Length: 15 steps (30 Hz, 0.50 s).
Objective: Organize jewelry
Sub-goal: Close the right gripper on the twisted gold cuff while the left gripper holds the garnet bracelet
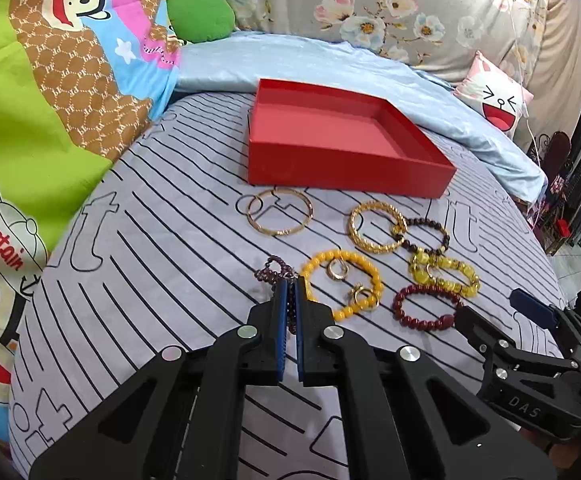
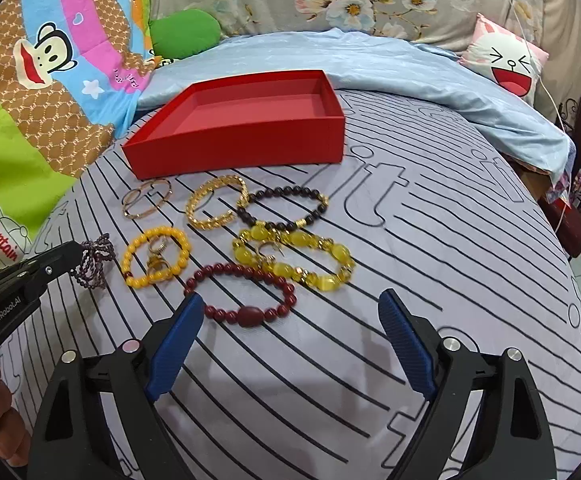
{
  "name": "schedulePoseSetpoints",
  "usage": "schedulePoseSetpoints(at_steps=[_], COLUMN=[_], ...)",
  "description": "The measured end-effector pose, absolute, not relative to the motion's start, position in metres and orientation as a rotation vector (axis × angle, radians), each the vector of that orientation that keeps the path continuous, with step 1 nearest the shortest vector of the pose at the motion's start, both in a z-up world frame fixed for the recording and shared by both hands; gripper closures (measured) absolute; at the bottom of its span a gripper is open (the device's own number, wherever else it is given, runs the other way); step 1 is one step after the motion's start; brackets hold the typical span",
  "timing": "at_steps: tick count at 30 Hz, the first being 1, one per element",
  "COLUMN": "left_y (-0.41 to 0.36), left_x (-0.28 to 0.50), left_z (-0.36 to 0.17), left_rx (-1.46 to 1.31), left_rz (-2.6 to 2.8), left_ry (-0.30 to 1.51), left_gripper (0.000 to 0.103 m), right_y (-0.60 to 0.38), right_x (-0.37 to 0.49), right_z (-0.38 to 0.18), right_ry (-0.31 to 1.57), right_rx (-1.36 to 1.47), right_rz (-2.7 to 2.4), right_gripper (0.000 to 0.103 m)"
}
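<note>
We see our left tongs pinched tight on a purple bead bracelet, whose loops bunch out past the blue pads and hang between them. Our right tongs are spread wide with nothing between the pads, low over the striped bedsheet just short of the dark red bead bracelet.

The rest of the jewelry lies on the sheet in front of the red box, which sits toward the far edge of the bed against a folded blue blanket. Nearest the box are the thin gold bangles, one small ring overlapping a larger one, and beside them a gold chain bracelet touching a dark brown bead bracelet. Nearer to us lie an orange-yellow bead bracelet with small gold rings inside its loop, and a chunky pale yellow bracelet just beyond the dark red one.
</note>
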<state>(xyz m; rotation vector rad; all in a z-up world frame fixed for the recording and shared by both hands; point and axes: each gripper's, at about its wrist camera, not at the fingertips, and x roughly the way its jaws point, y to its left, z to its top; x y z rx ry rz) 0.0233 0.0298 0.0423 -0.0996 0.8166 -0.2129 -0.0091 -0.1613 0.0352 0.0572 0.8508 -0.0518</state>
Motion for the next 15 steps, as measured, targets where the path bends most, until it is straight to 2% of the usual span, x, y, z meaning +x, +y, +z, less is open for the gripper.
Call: schedulePoseSetpoints(at_steps=[15], left_y=[0.036], left_x=[0.053], left_z=[0.053], left_rx=[-0.098], left_rz=[-0.185], left_ry=[0.805], left_gripper=[0.100], right_y=[-0.129], right_x=[0.064], right_z=[0.044], right_ry=[0.824], right_rx=[-0.019], right_rz=[0.040], right_gripper=[0.023])
